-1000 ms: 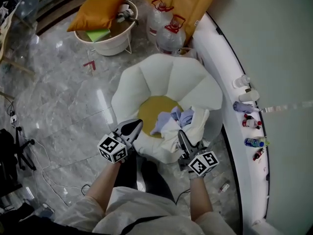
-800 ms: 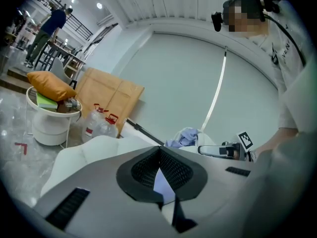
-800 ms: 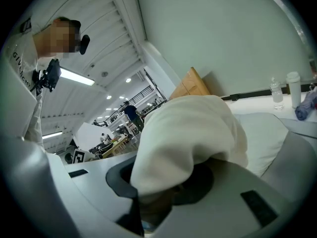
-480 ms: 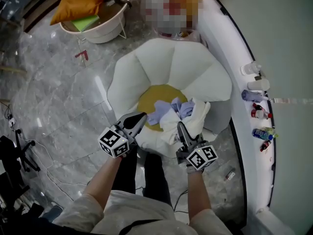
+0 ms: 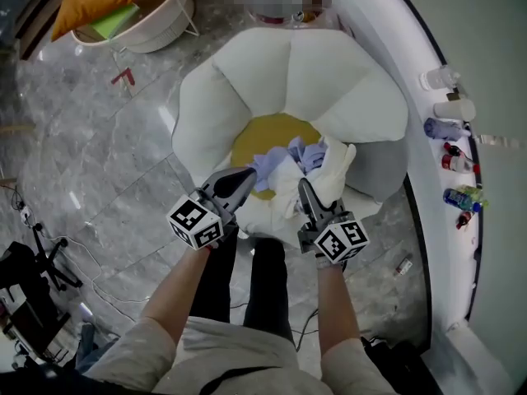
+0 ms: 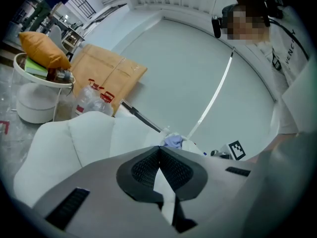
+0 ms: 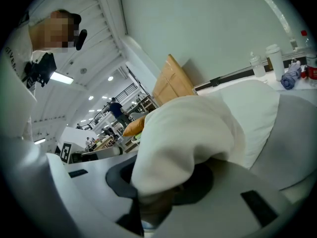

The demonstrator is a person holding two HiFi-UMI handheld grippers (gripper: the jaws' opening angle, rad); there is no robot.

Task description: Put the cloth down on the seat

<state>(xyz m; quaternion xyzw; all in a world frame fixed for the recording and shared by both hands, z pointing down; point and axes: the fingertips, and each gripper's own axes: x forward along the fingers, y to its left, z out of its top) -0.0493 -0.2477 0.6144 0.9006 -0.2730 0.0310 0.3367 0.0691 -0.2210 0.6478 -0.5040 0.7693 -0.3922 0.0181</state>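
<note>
A white petal-shaped chair (image 5: 247, 72) has a round yellow seat (image 5: 268, 134). On the seat lies a pile of cloth: a lavender piece (image 5: 276, 159) and a white cloth (image 5: 333, 171) that drapes toward the front edge. My right gripper (image 5: 305, 191) is shut on the white cloth (image 7: 188, 133), which bulges over its jaws in the right gripper view. At the chair's front left edge, my left gripper (image 5: 245, 178) is shut with nothing in it; its tips (image 6: 159, 148) meet, pointing across the chair (image 6: 74, 138).
A white tub (image 5: 152, 23) with an orange cushion stands on the marble floor at the far left. Bottles (image 5: 454, 130) line the white curved ledge on the right. Cables (image 5: 74, 278) lie on the floor at left. Cardboard (image 6: 106, 71) leans on the wall behind the chair.
The chair sits nearer and more central in the head view. Both grippers have moved slightly up toward the seat. The right one keeps its hold on the white cloth.
</note>
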